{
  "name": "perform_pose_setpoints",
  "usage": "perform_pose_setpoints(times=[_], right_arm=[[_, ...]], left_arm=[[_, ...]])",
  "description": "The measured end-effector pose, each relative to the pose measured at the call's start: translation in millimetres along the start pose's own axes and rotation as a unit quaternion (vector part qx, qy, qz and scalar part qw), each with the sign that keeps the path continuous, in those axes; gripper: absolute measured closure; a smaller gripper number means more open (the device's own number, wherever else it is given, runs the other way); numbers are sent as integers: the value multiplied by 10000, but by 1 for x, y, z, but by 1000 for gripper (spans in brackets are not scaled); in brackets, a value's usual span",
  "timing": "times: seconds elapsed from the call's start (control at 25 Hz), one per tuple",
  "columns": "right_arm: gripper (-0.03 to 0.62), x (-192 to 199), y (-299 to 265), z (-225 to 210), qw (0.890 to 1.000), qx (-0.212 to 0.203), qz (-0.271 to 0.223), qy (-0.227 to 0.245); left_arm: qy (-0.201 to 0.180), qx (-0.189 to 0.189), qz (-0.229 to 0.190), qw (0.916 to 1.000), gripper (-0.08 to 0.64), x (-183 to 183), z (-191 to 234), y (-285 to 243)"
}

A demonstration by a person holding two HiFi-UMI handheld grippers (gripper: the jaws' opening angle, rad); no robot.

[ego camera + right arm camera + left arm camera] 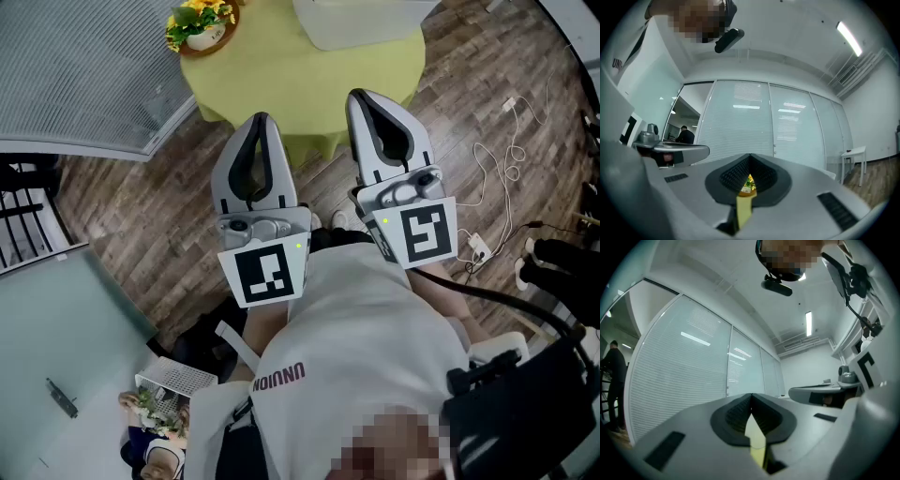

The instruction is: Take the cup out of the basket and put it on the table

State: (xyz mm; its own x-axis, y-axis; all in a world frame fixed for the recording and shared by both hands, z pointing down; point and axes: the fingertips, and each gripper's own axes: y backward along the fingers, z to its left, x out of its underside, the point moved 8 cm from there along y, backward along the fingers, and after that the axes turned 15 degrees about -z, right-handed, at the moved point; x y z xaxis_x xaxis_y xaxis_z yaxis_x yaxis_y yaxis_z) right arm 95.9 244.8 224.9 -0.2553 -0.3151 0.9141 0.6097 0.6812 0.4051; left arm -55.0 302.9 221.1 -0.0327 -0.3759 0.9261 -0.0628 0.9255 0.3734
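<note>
Jaws of the left gripper [261, 120] and right gripper [360, 96] are pressed together, empty; best spread one before reaching the table [300, 75] at twelve o'clock.

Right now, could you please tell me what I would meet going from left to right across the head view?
Potted yellow flowers → grey left tongs → grey right tongs → white power strip with its cable.

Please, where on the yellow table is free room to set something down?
The yellow table is bare in its middle and near part, between the flower pot at its left edge and the white object at its far right. Those two spots are crowded. Its near rim is partly hidden by the left gripper and the right gripper, both shut.
</note>
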Motion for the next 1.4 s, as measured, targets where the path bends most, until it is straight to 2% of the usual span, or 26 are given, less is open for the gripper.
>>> perform_pose_setpoints(times=[0.72,1.08,1.4], right_arm=[[573,1,1,-2,9999,4,-47,-109],[572,3,7,-11,9997,-219,137,17],[572,-3,9,-32,9998,-106,-156,-8]], left_arm=[[13,17,1,10000,548,0,-3,-2],[-48,-37,102,9999,548,3,-13,-4],[-162,-122,219,9996,548,17,-33,-8]])
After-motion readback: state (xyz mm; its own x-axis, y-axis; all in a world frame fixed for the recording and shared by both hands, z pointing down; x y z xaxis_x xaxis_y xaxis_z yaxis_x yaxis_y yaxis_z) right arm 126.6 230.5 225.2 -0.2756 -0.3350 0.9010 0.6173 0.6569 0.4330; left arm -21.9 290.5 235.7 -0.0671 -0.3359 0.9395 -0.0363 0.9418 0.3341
